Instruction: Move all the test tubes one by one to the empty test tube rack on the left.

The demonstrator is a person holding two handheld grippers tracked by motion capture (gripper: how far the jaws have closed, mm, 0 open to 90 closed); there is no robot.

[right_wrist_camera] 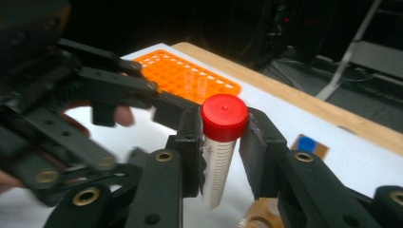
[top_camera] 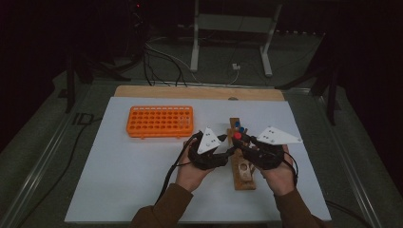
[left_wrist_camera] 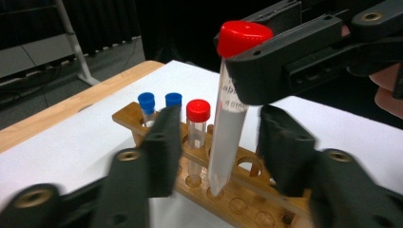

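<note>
4 capped tubes, 2 racks, 2 grippers

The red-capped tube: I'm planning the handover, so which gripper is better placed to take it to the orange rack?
Left, probably. The left gripper straddles the red-capped tube held by the right gripper, and the orange rack lies on its side.

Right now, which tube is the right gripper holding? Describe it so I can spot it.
Find the wooden rack on the white mat. Above it, the right gripper clamps a large red-capped tube. It is taller and wider than the racked tubes.
</note>
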